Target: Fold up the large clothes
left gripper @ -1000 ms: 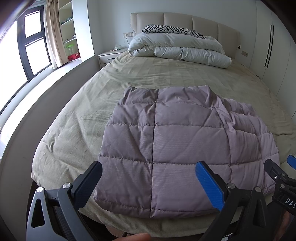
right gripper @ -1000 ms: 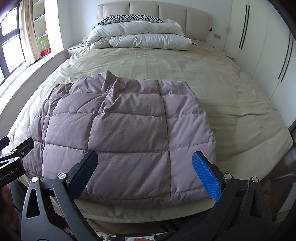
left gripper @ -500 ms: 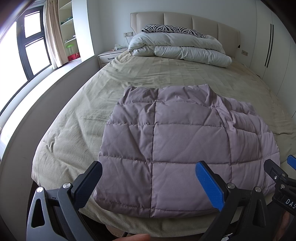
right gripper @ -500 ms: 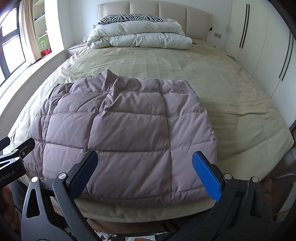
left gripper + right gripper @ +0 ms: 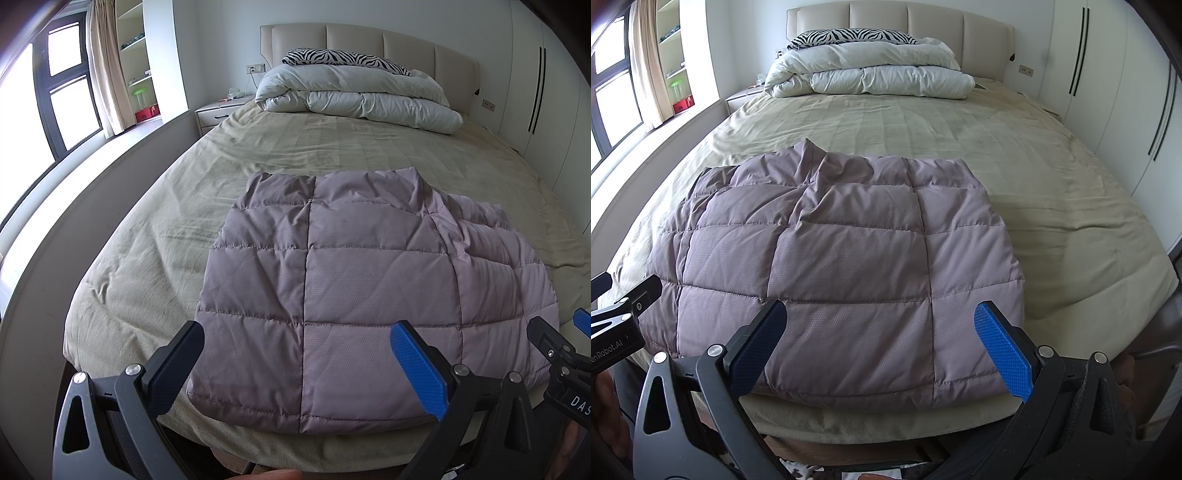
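Note:
A mauve quilted puffer garment [image 5: 354, 280] lies folded into a rough rectangle near the foot of the bed; it also shows in the right wrist view [image 5: 842, 266]. Its top edge is rumpled. My left gripper [image 5: 299, 365] is open and empty, held just off the garment's near left edge. My right gripper [image 5: 882, 350] is open and empty over the near right edge. Each gripper's tip shows at the side of the other's view.
The bed [image 5: 147, 236] has a beige sheet. A folded white duvet [image 5: 354, 99] and zebra pillow [image 5: 343, 57] lie at the headboard. A nightstand [image 5: 218, 112] and window ledge are on the left, wardrobe doors [image 5: 1126, 92] on the right.

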Available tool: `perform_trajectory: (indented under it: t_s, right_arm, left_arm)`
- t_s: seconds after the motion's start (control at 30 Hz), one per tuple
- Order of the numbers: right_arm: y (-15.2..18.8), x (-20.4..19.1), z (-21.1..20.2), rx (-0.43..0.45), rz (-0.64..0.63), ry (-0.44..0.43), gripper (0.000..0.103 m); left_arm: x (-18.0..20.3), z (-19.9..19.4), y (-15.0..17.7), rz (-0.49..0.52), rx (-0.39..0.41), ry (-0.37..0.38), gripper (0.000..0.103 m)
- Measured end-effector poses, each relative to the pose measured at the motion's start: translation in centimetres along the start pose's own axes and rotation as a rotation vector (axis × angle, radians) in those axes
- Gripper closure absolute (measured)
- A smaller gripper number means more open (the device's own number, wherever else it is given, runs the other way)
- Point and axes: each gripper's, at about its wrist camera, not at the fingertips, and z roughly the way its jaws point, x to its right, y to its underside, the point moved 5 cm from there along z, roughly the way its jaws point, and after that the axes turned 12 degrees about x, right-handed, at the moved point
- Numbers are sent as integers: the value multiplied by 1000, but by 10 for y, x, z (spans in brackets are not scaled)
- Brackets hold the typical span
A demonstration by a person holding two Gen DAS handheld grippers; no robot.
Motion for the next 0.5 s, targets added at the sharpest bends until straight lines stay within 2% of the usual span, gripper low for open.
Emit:
perform_trajectory:
  t_s: [0.5]
  right_arm:
    - [1, -1, 0, -1, 1, -1, 0]
  left_arm:
    - [0, 0, -1, 0, 0, 0, 0]
